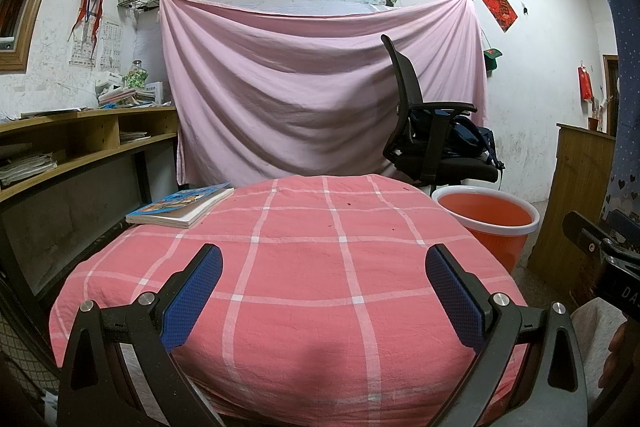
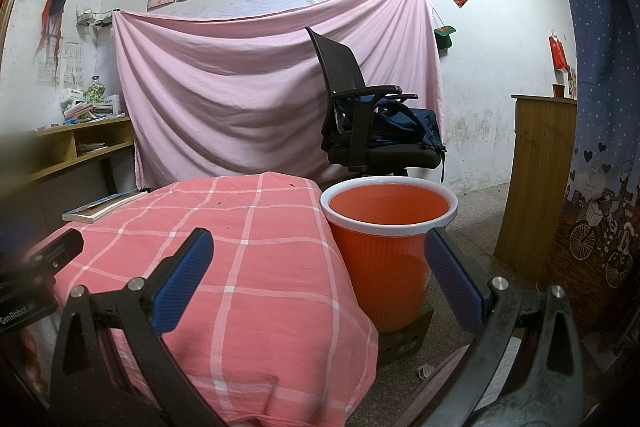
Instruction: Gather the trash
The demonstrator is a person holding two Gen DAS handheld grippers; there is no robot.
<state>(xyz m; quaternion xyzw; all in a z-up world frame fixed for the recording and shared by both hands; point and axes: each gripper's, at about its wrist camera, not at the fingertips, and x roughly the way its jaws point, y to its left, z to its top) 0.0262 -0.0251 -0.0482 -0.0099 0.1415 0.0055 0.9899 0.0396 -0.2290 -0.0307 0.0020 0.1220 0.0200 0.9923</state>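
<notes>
I am holding my left gripper (image 1: 324, 291) wide apart over the pink checked cloth (image 1: 304, 247), gripping nothing. My right gripper (image 2: 318, 267) is also gaping wide and empty, hanging over that cloth's right edge. The orange bin (image 2: 384, 247) is standing just beside the cloth on the right, on a dark box (image 2: 404, 339). A book (image 1: 180, 207) is lying at the cloth's far left corner.

Orange bin (image 2: 384, 259), white rim, upright beside checked table (image 2: 248, 267)
</notes>
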